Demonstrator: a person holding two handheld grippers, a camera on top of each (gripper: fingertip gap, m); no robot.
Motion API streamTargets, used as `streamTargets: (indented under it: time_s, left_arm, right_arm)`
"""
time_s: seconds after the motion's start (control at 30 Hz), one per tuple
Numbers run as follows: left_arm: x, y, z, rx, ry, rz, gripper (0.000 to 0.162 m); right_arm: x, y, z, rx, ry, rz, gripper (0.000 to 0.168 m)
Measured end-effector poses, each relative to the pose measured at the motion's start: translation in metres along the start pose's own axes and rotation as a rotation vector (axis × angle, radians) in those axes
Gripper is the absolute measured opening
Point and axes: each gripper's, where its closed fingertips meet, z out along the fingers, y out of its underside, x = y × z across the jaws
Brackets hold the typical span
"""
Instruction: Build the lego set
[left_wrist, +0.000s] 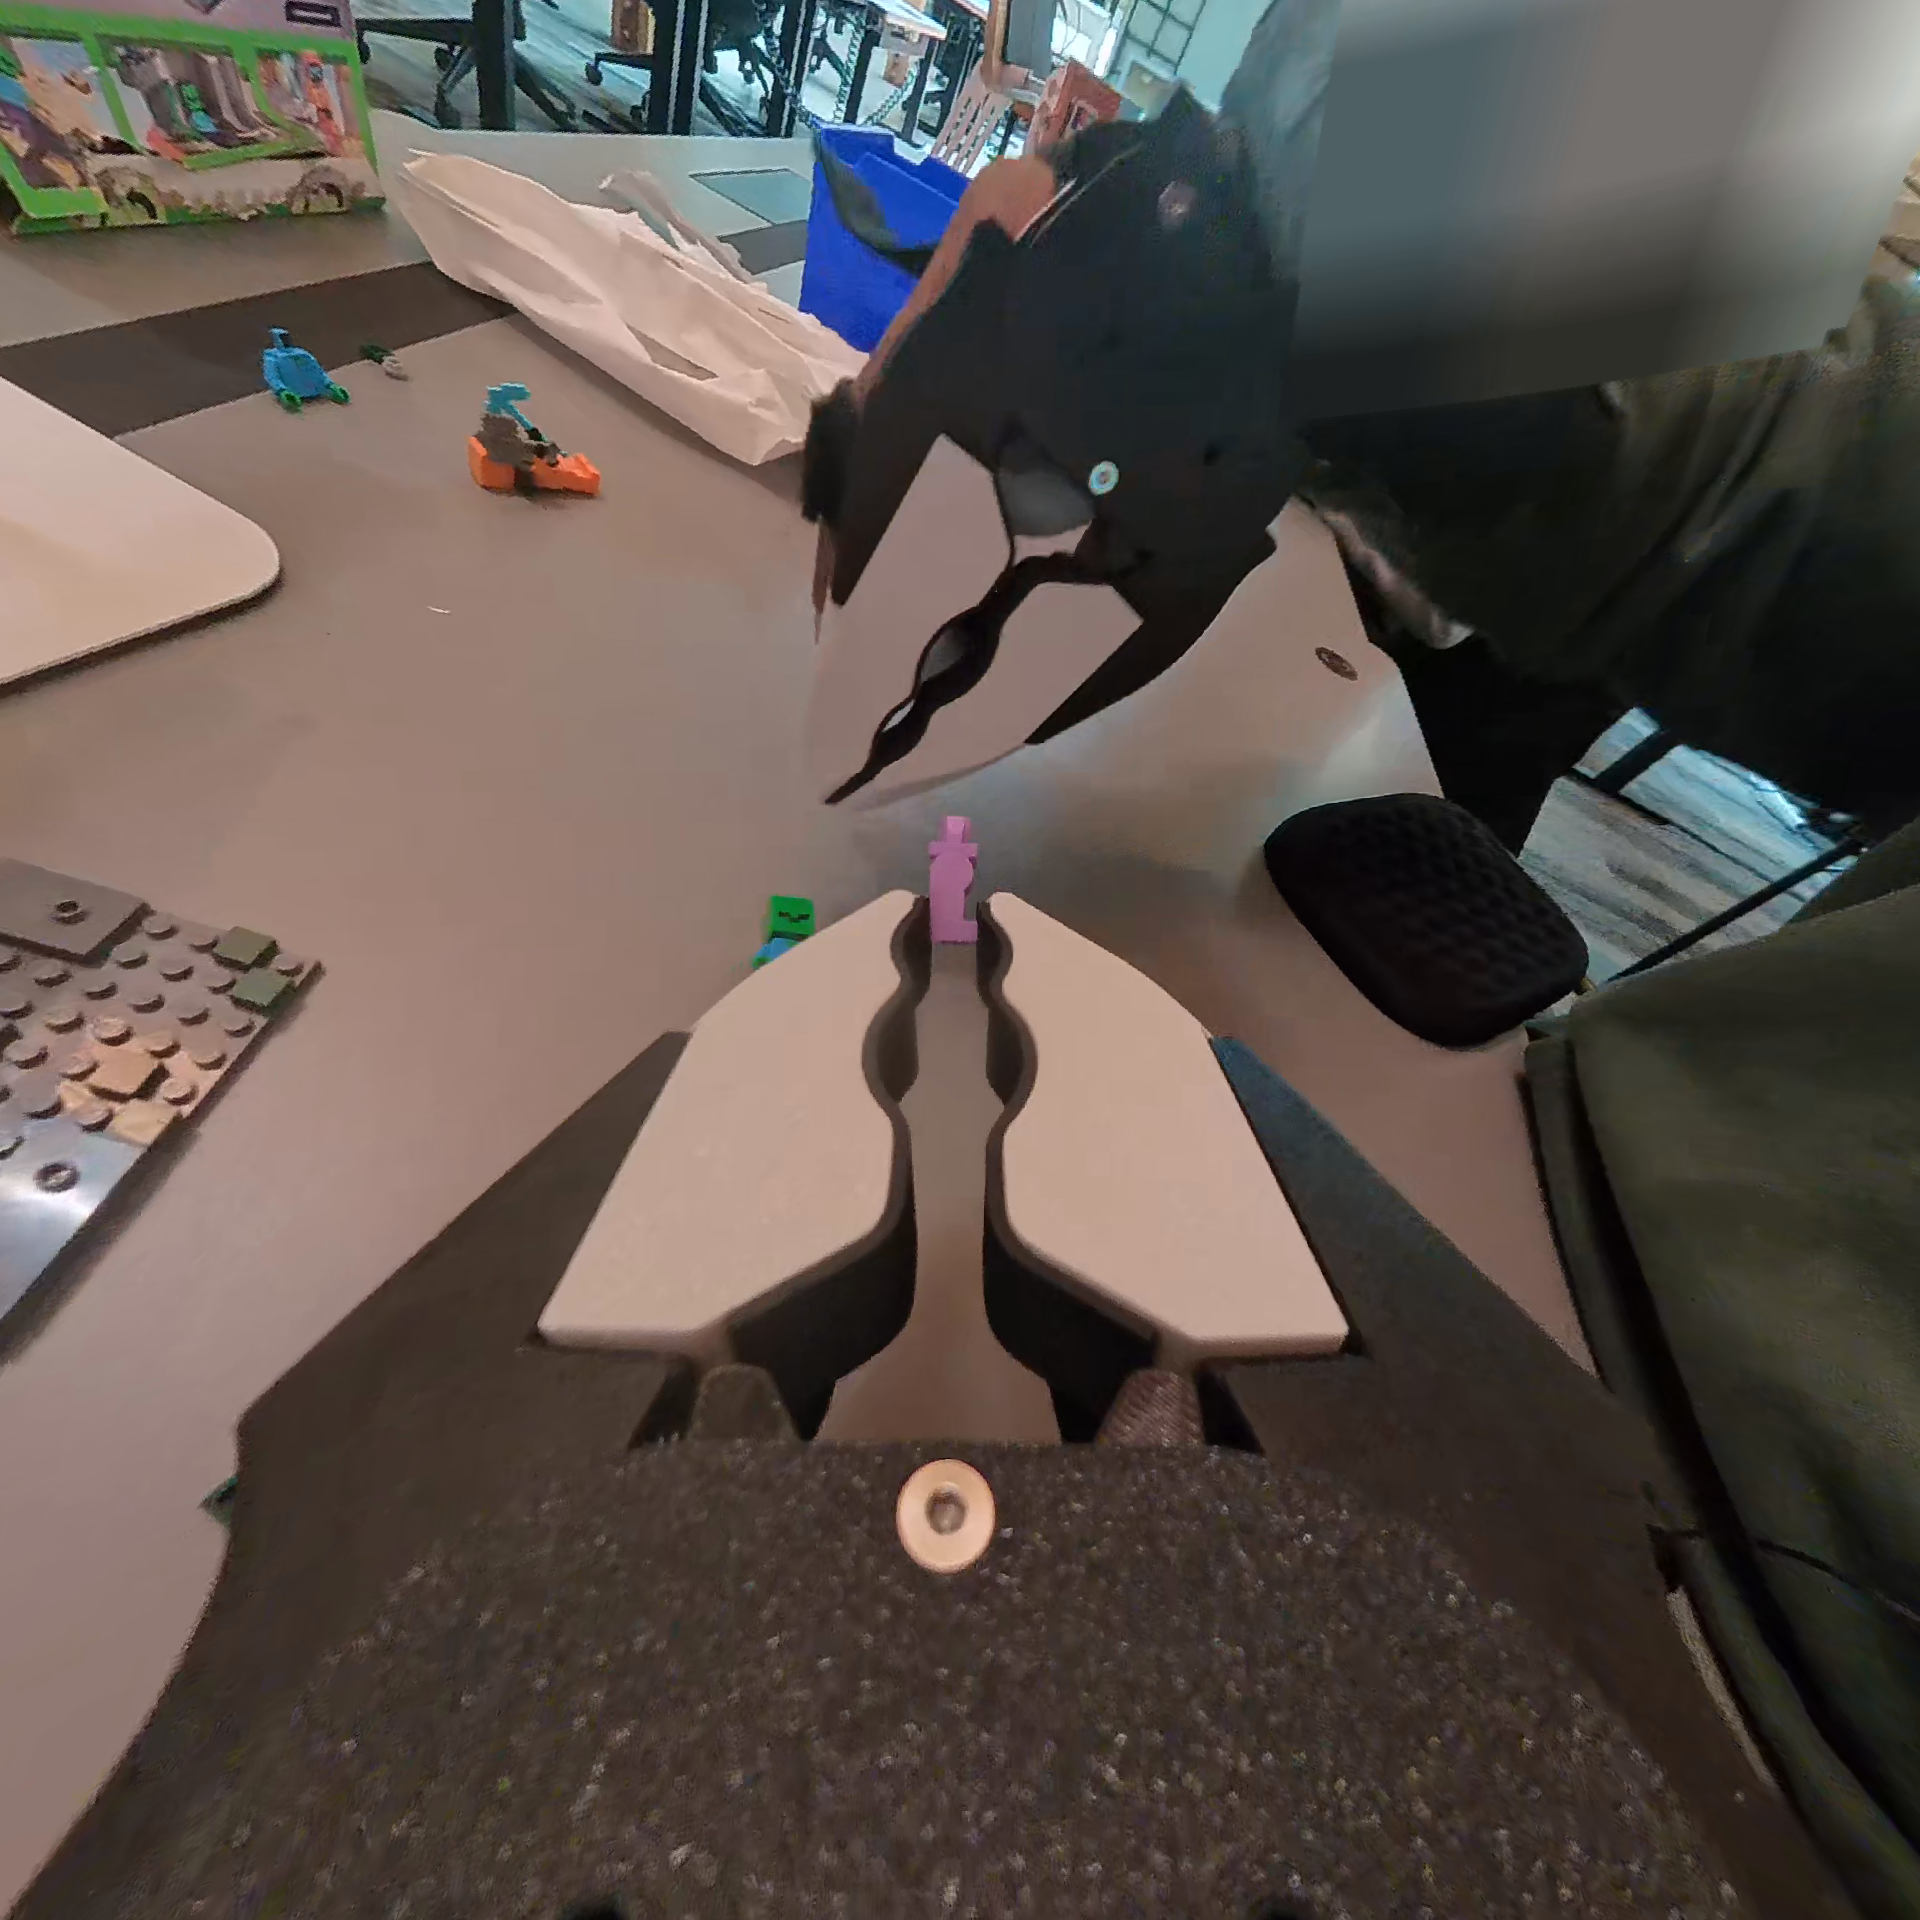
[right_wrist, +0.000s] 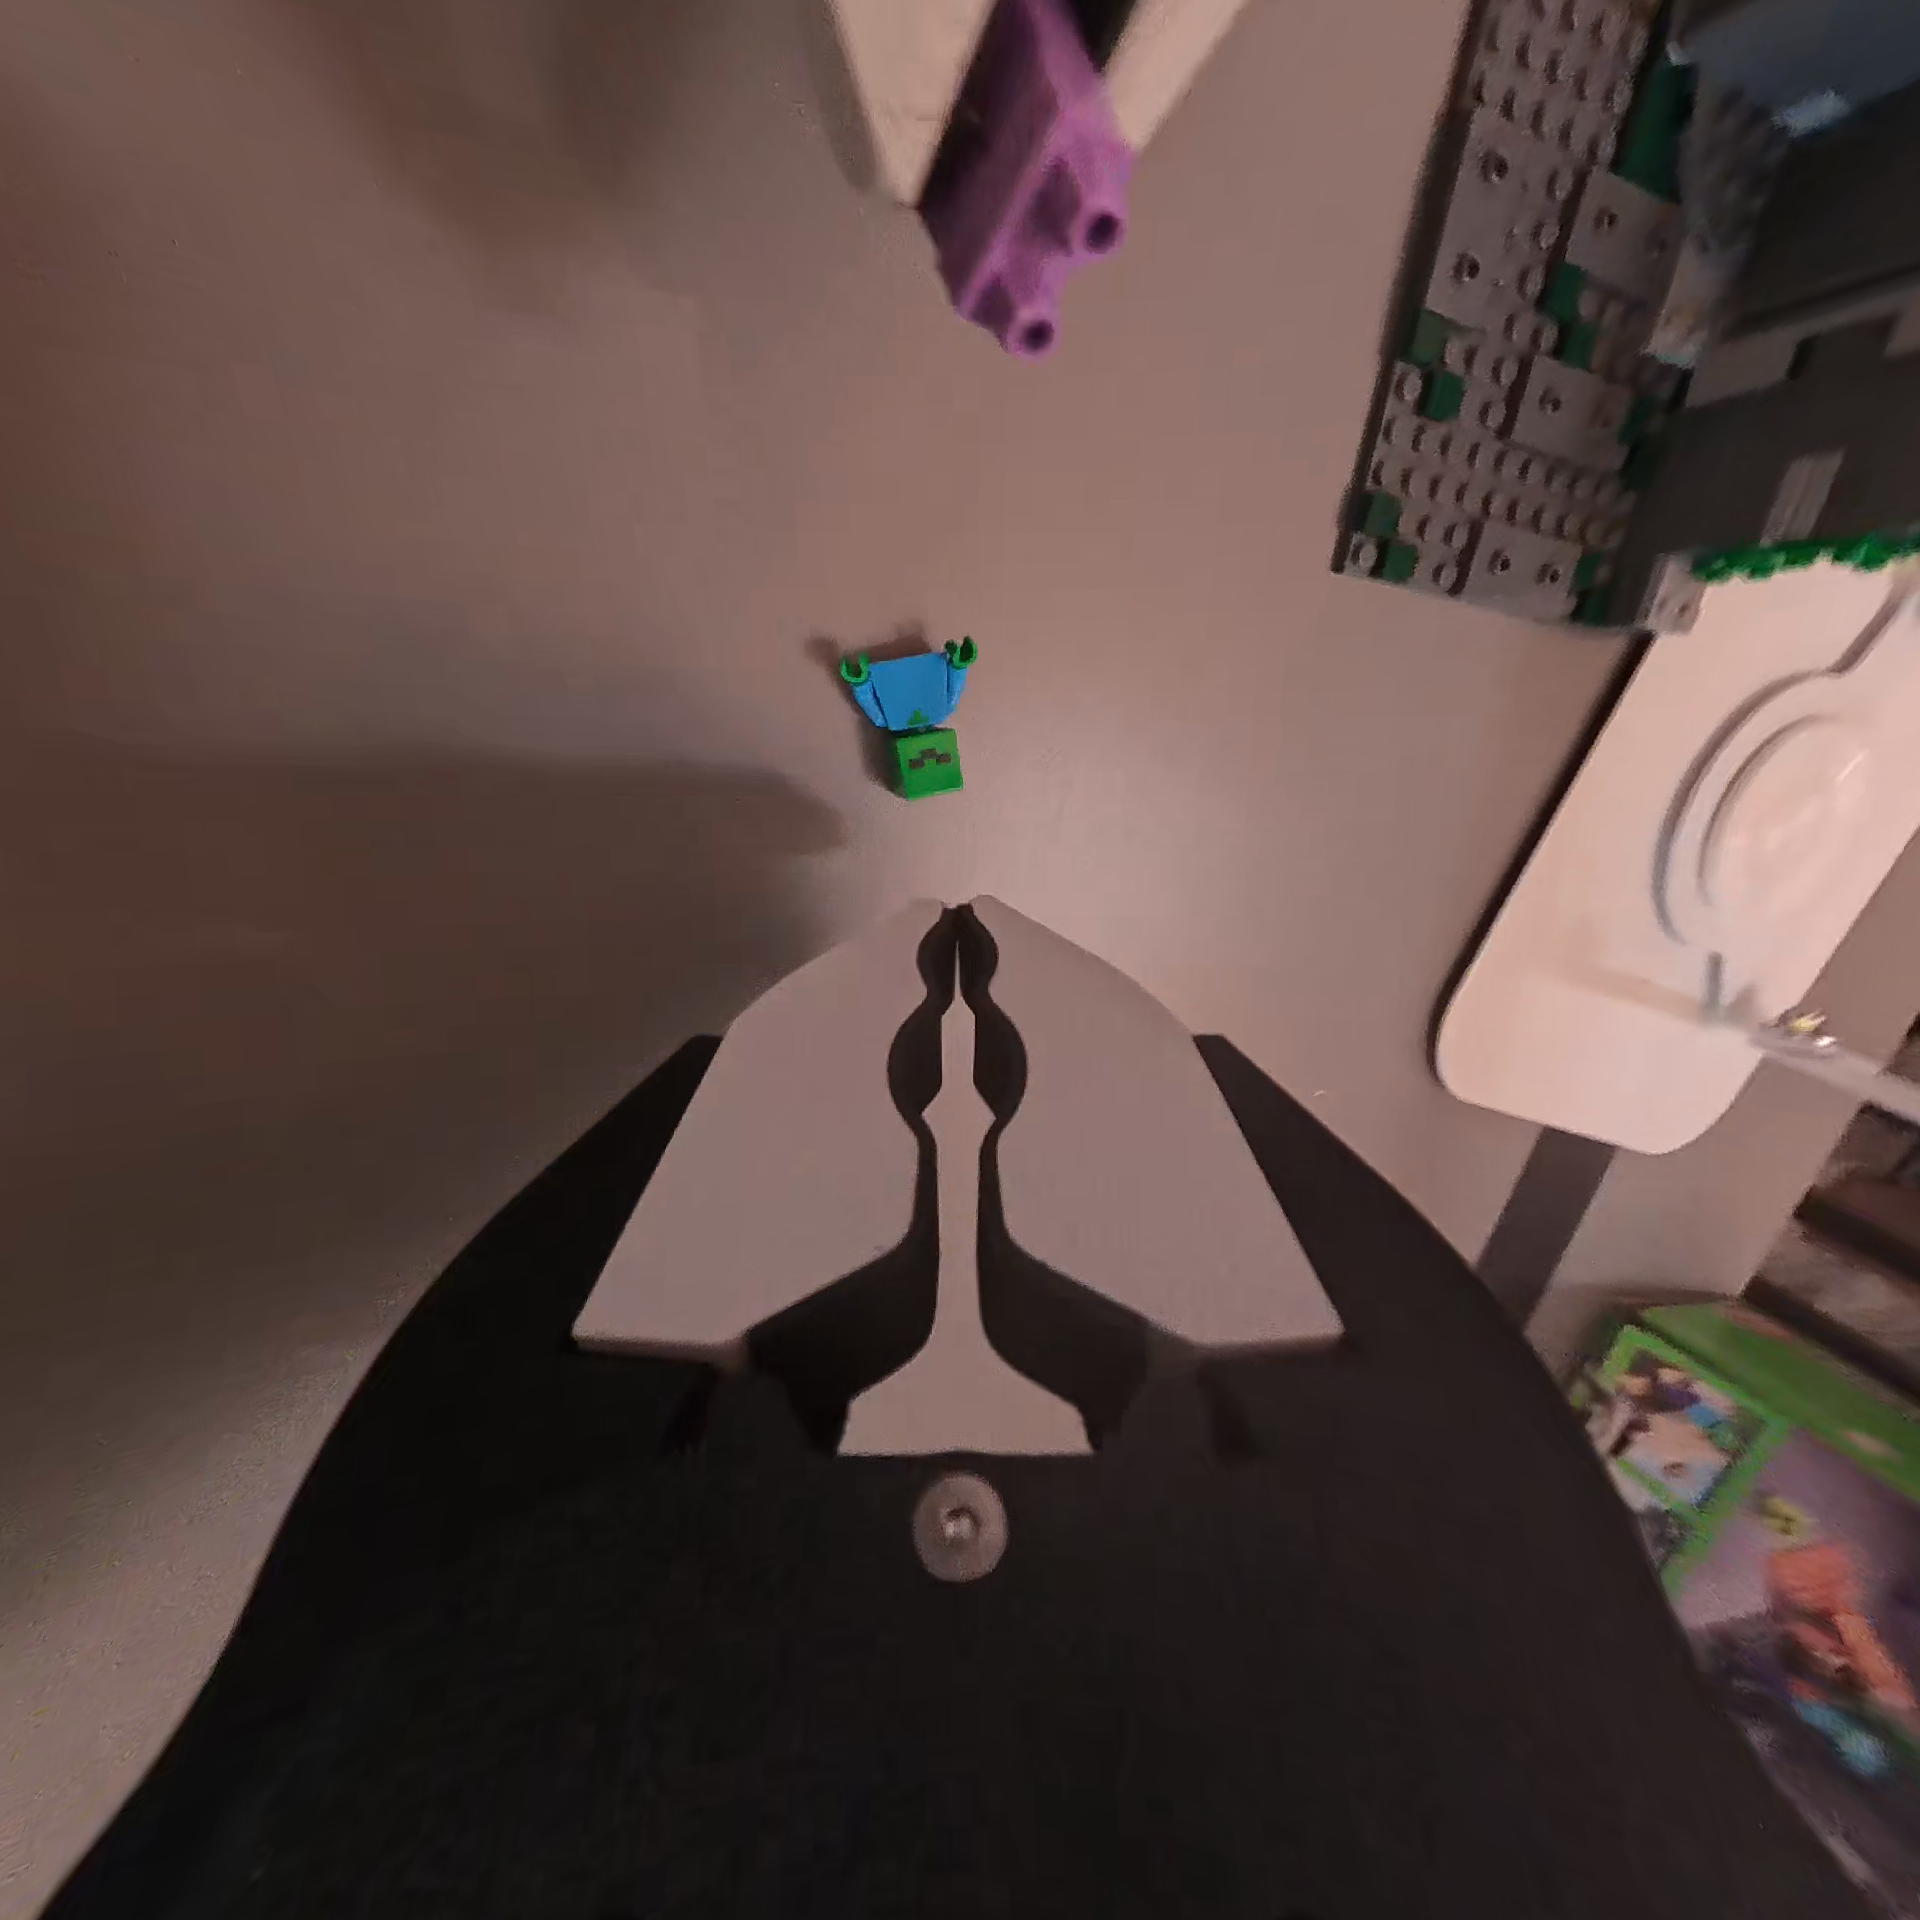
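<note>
Bench (left_wrist: 540, 727) is grey and carries everything. Grey studded base plate (left_wrist: 114, 1049) sits at its left edge in your left wrist view. In the right wrist view the same plate shows green bricks and a partly built structure on it, blurred.

White tray (right_wrist: 1621, 935) lies just beside the base plate, rounded corner toward you in the right wrist view. White paper bag (left_wrist: 623, 301) is crumpled toward the far side of the bench. The green set box (left_wrist: 187, 114) stands at the far left corner. A blue bin (left_wrist: 862, 239) shows beyond the far edge.

Your left claw (left_wrist: 948, 914) pinches a purple leg piece (left_wrist: 952, 883) at its tips. The piece stands upright and pokes out above the fingers. From the right wrist view it hangs above the bench, its two round holes facing the camera.

Your right claw (right_wrist: 958, 914) has its tips pressed together, with nothing between them. It hovers above the bench, tips pointing down. In the left wrist view those tips sit just above the purple piece, apart from it.

Green-headed figure top (right_wrist: 914, 717), blue torso, lies flat mid-bench, between the two claws in the right wrist view. It has no legs on it.

Orange and grey small build (left_wrist: 530, 452) and a blue small build (left_wrist: 296, 374) sit farther back on the bench, well apart from the claws.
</note>
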Motion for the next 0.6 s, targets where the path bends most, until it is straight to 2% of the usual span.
streamTargets:
  time_s: [0.17,0.2,0.23,0.3,0.33,0.43,0.6]
  left_arm:
    - [-0.005,-0.001,-0.006,0.001,-0.024,0.0,0.008]
    - [-0.006,-0.001,-0.007,0.003,-0.031,0.003,0.008]
    - [-0.006,-0.002,-0.009,0.007,-0.035,0.004,0.008]
    - [-0.006,-0.004,-0.011,0.016,-0.037,0.001,0.008]
    - [-0.007,-0.004,-0.011,0.018,-0.036,0.001,0.008]
    - [-0.008,-0.003,-0.01,0.012,-0.035,0.0,0.008]
    - [-0.01,0.002,-0.008,-0.015,-0.043,0.0,0.008]
  right_arm:
    - [-0.009,-0.011,0.02,0.061,-0.105,0.015,0.033]
    - [-0.009,-0.01,0.027,0.073,-0.115,0.032,0.034]
    - [-0.009,-0.011,0.031,0.103,-0.125,0.049,0.031]
    - [-0.006,-0.015,0.033,0.169,-0.138,0.082,0.013]
    - [-0.006,-0.013,0.033,0.165,-0.15,0.067,0.012]
    - [-0.005,-0.001,0.022,0.059,-0.173,-0.011,0.012]
    - [0.013,0.031,-0.005,-0.274,-0.069,-0.324,0.012]
